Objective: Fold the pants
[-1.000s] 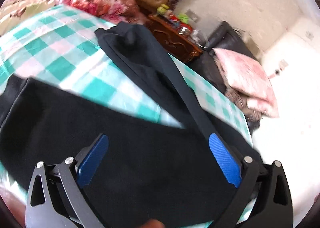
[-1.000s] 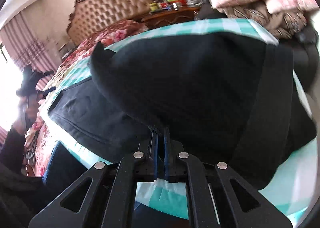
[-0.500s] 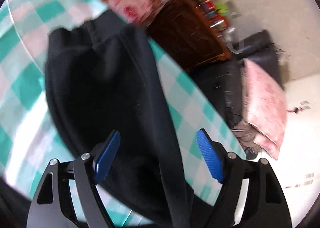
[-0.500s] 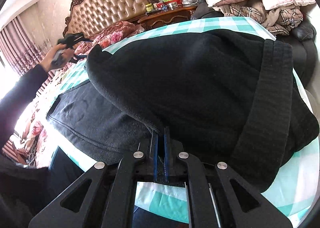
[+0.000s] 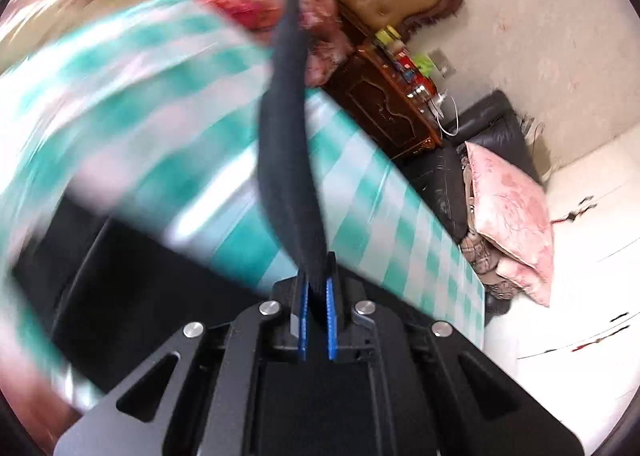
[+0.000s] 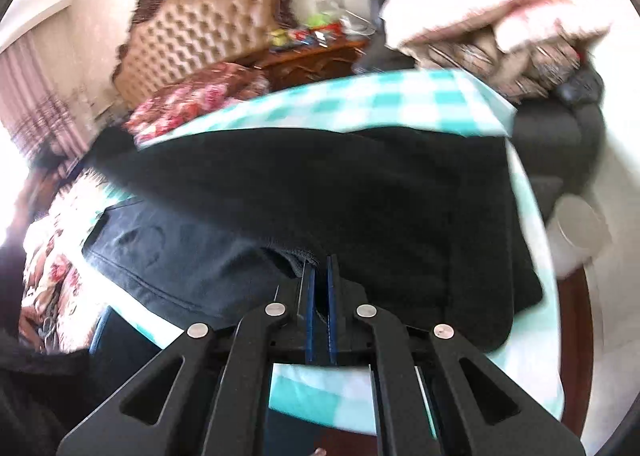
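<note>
The black pants (image 6: 360, 200) lie across a table with a teal and white checked cloth (image 6: 400, 104). My right gripper (image 6: 319, 276) is shut on a fold of the pants at the near edge. In the left wrist view my left gripper (image 5: 316, 296) is shut on a black strip of the pants (image 5: 286, 144), which rises edge-on, lifted above the checked cloth (image 5: 360, 192). More black fabric (image 5: 132, 280) lies below at the left, blurred.
A tufted headboard (image 6: 200, 40) and a floral bedspread (image 6: 192, 104) stand behind the table. A dark wooden nightstand (image 5: 392, 112) with small items, a black sofa (image 5: 488, 136) and pink pillows (image 5: 508, 208) are at the right. A white bin (image 6: 580, 232) stands by the table's right edge.
My left gripper has closed on the pants edge and lifted it; it was open half a second ago. My right gripper stays shut on the fold, and the pants have spread flatter.
</note>
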The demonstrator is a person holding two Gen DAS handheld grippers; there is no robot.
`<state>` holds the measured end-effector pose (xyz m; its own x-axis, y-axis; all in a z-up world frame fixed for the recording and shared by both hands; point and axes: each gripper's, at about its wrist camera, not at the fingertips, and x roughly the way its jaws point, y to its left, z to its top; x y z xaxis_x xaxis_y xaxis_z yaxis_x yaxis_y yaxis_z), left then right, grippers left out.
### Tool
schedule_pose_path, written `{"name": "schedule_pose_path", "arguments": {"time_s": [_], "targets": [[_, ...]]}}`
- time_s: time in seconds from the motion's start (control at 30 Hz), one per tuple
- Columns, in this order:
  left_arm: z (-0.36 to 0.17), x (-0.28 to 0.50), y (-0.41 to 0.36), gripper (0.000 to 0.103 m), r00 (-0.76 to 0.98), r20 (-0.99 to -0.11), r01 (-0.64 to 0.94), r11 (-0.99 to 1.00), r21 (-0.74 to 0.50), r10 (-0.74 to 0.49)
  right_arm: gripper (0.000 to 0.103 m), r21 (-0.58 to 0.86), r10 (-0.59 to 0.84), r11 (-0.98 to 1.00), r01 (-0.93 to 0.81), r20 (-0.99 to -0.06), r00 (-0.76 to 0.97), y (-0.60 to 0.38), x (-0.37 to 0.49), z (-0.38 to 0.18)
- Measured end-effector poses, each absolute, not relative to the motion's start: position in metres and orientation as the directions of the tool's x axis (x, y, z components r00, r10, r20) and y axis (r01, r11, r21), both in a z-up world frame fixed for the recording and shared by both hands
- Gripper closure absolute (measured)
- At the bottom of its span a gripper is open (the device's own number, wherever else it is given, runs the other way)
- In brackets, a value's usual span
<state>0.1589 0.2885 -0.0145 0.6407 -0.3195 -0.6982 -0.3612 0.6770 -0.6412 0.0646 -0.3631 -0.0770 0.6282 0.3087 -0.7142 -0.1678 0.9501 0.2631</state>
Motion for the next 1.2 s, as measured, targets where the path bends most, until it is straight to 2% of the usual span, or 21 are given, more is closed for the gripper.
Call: {"name": "schedule_pose_path", "arguments": {"time_s": [0.1,0.17,0.2,0.3,0.43,0.63,0.73,0.83,0.93,1.2], "targets": [[-0.081,0.081,0.293,0.096,0.615,-0.711,-0.424,0.616,-0.663,-0.342,0.097,0.305,0.302,0.948,-0.094,-0.762,0.573,-0.373,0.059,-0.096],[-0.12,0.054,0.295,0.092,0.621,-0.691,-0.446,0.557,-0.7,-0.371,0.085,0.344,0.308,0.938,-0.039,-0.777,0.55,-0.376,0.053,-0.107],[-0.125,0.043,0.301,0.089,0.663,-0.658,-0.43,0.539,-0.725,-0.356,0.081,0.37,0.317,0.929,-0.015,-0.773,0.549,-0.379,0.05,-0.111],[-0.118,0.035,0.315,0.062,0.722,-0.622,-0.413,0.533,-0.739,-0.302,0.077,0.477,0.366,0.877,0.052,-0.734,0.573,-0.389,0.043,-0.114],[-0.107,0.036,0.34,0.055,0.767,-0.574,-0.389,0.503,-0.772,-0.287,0.076,0.579,0.409,0.806,0.123,-0.696,0.59,-0.398,0.045,-0.122],[-0.126,0.049,0.366,0.055,0.779,-0.56,-0.431,0.409,-0.805,-0.283,0.076,0.683,0.465,0.703,0.198,-0.652,0.599,-0.409,0.049,-0.133],[-0.133,0.056,0.371,0.058,0.78,-0.551,-0.426,0.392,-0.815,-0.297,0.075,0.713,0.48,0.666,0.219,-0.635,0.605,-0.411,0.049,-0.13],[-0.134,0.064,0.371,0.069,0.771,-0.559,-0.427,0.402,-0.81,-0.307,0.075,0.729,0.487,0.64,0.241,-0.628,0.607,-0.412,0.046,-0.132],[-0.134,0.068,0.372,0.069,0.767,-0.565,-0.434,0.402,-0.806,-0.304,0.075,0.754,0.502,0.601,0.264,-0.614,0.609,-0.414,0.04,-0.136],[-0.14,0.066,0.372,0.069,0.762,-0.569,-0.437,0.404,-0.804,-0.309,0.075,0.688,0.477,0.687,0.234,-0.67,0.569,-0.405,0.035,-0.131]]}}
